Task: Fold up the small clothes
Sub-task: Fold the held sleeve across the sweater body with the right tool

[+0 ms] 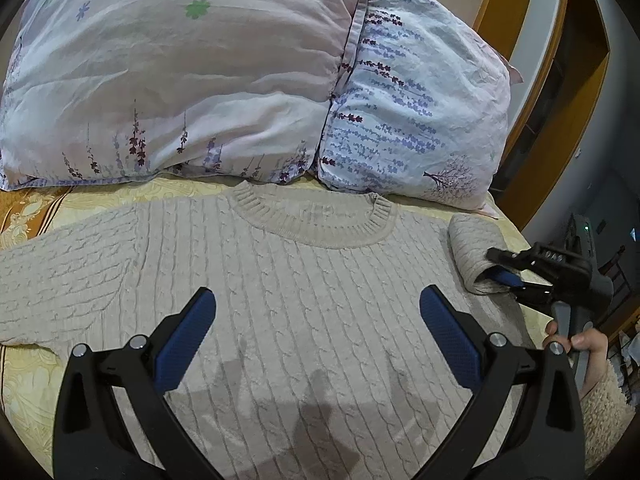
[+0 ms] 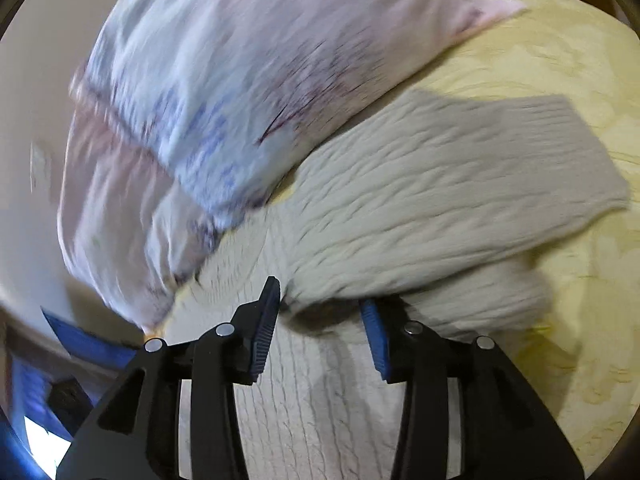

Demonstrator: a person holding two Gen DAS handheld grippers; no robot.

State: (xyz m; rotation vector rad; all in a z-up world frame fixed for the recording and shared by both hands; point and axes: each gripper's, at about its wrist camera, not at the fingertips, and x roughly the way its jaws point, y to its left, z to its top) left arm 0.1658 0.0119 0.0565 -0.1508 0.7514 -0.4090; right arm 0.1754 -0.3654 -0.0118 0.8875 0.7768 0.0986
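The left wrist camera looks forward and down over the sweater [image 1: 280, 280] from close above, facing the pillows [image 1: 240, 72] behind its collar. The right wrist camera sits very close to the sweater [image 2: 420, 200] at its sleeve side, tilted and blurry, facing across it to the pillows [image 2: 208, 92]. The 2 views share the sweater, the pillows and the yellow bedcover [image 1: 36, 372].

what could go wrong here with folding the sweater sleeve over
The right claw pinches the right sleeve only at its bunched edge, so the thick knit might slip out mid-fold. The left claw hangs open above the sweater and pins nothing, so the body may drag or wrinkle as the sleeve is pulled. The pillows sit right against the collar, so a swinging sleeve could catch on them.
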